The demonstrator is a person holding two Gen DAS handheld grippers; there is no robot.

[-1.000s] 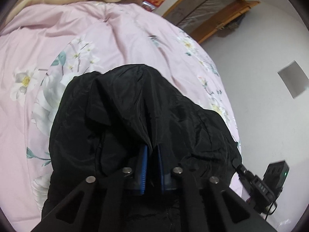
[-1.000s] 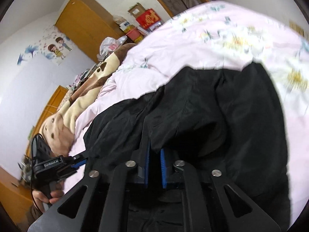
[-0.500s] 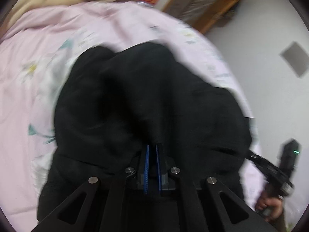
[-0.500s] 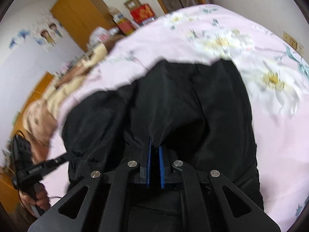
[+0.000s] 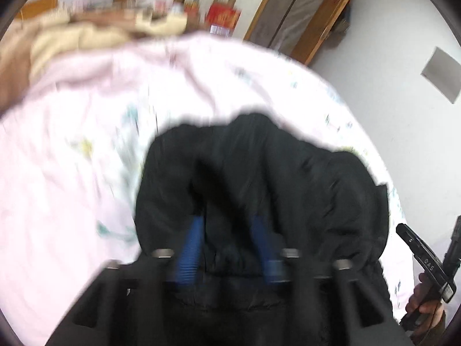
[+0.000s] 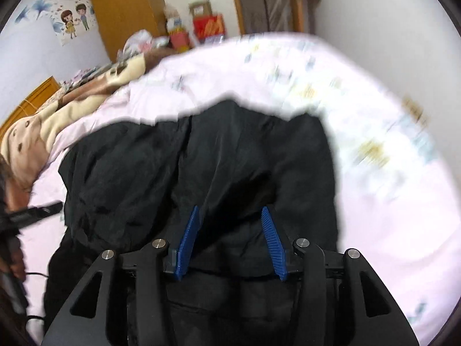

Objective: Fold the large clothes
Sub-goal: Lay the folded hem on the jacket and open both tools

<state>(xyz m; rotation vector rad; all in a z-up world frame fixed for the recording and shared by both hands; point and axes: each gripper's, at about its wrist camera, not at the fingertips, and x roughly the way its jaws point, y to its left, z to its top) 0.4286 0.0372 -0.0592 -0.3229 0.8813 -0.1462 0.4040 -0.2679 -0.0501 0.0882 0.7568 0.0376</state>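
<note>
A large black garment [image 5: 273,178] lies bunched on a pink flowered quilt [image 5: 72,150]. My left gripper [image 5: 227,225] is open, its blue pads spread apart with black cloth lying loose between them. In the right wrist view the same garment [image 6: 230,158] fills the middle, and my right gripper [image 6: 230,213] is open too, blue pads apart over the cloth. Each gripper sits at the near edge of the garment. The right gripper and hand also show in the left wrist view [image 5: 426,268]. Both views are motion-blurred.
A beige and brown blanket [image 6: 57,109] lies at the far side of the bed. Wooden wardrobes [image 6: 126,11], red boxes [image 6: 209,28] and a wooden door [image 5: 302,14] stand beyond. A white wall [image 5: 403,43] runs along the bed's right side.
Both grippers were shut on the black garment; both have opened and let it go. The garment has dropped onto the quilt, and both cameras have tilted up toward the room.
</note>
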